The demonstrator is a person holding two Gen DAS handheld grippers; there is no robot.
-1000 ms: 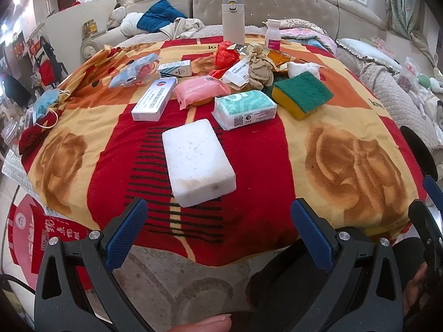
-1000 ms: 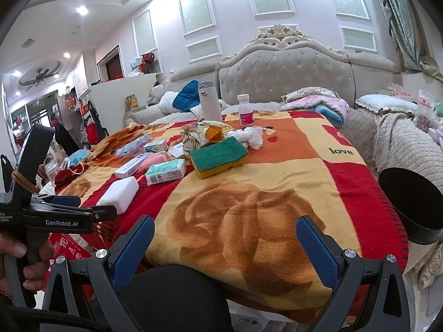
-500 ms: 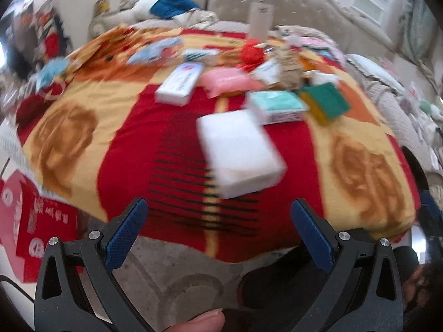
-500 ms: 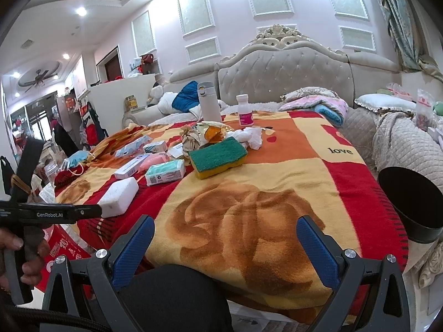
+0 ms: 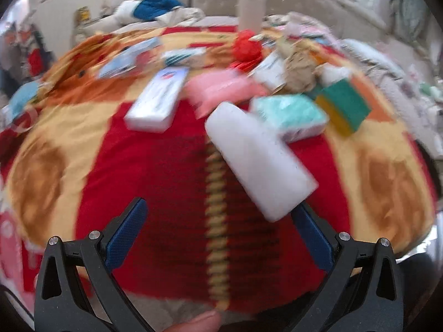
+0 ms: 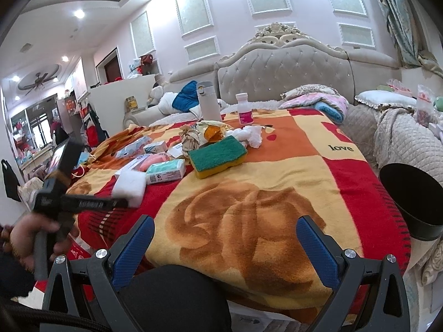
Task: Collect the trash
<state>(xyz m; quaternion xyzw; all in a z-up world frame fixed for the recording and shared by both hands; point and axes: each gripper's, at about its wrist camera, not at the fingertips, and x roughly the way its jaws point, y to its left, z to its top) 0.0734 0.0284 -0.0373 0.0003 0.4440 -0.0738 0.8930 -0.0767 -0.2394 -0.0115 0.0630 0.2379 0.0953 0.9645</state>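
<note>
Both jaws gape empty as I hold the left gripper (image 5: 218,229) below the white sponge (image 5: 260,163) at centre frame, paper trash (image 6: 191,138) beyond it; only the right view shows the black bin (image 6: 412,196) at right.

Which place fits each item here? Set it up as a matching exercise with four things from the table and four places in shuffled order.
Things:
1. white foam block
2. green and yellow sponge
3. tall white flask
4. black bin

Places:
A. off the blanket's right edge
B. far end, upright beside the small bottle
C. near edge, just ahead of the left tool
D. mid-blanket, right of the teal packet

Pairs: 1-C, 2-D, 3-B, 4-A
</note>
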